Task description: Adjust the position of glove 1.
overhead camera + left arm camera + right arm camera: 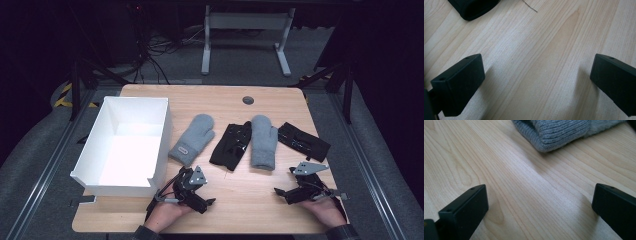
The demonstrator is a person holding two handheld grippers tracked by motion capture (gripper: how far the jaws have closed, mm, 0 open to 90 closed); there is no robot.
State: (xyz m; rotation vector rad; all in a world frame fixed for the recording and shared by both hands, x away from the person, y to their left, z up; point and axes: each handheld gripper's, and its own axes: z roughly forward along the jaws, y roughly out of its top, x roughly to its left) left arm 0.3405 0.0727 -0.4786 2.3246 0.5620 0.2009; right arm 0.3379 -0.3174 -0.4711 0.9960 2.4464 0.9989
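Two grey knit mittens and two black gloves lie in a row across the middle of the wooden table (235, 200): a grey mitten (193, 138), a black glove (231, 145), a second grey mitten (263, 142) and another black glove (303, 141). My left gripper (200, 202) rests low near the front edge, open, with bare wood between its jaws (536, 72). The right gripper (282, 192) lies near the front right, open too, and the cuff of the second grey mitten (559, 132) lies just ahead of it. A corner of the black glove (472, 7) lies ahead of the left gripper.
A white open box (125, 145) with tall walls stands on the left part of the table, close beside the left hand. A round cable hole (248, 100) sits at the far edge. Beyond the table, a desk frame and cables stand on a dark floor.
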